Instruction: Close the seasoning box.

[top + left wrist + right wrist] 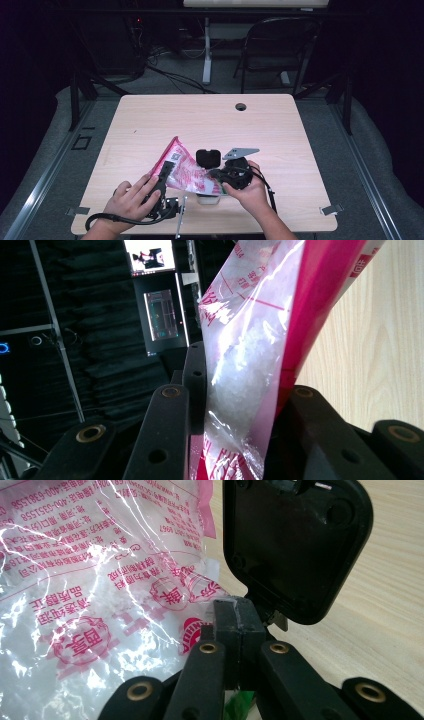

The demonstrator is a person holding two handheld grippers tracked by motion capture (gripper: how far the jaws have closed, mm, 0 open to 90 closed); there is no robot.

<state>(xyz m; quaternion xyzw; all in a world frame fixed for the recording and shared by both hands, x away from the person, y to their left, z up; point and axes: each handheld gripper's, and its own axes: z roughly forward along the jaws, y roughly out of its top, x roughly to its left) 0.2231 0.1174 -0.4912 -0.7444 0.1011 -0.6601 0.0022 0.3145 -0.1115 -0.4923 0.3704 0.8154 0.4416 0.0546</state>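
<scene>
A pink-and-clear plastic bag (184, 171) of white crystals sits low over the near middle of the light wooden counter (280, 125), stretched between two hand-held claws. Its far corner tilts up and away toward the counter's centre, while its near edge runs toward the person.

The left claw (164, 172), held in the person's left hand (131, 200), grips the bag's left side; in the left gripper view the film and the white grains inside it are pinched between the two black jaws, which stand partly closed with the bag (245, 375) filling the narrow gap and rising out beyond the tips. A black cable (107, 219) loops from this claw toward the counter's near edge.

The right claw (218, 174), in the right hand (250, 192), meets the bag's right-hand lower corner. In the right gripper view its jaws are pressed fully together, tip against tip, at the crumpled edge of the bag (90, 580); whether a fold of film is caught between them cannot be told. A grey three-cornered plate (240, 152) tops this claw.

Just beyond the right claw, a black square lid-like piece (208, 157) with rounded corners stands beside the bag; in the right gripper view it looms directly behind the closed tips (295, 545). A small white object (208, 199) lies under the bag's near edge.
</scene>
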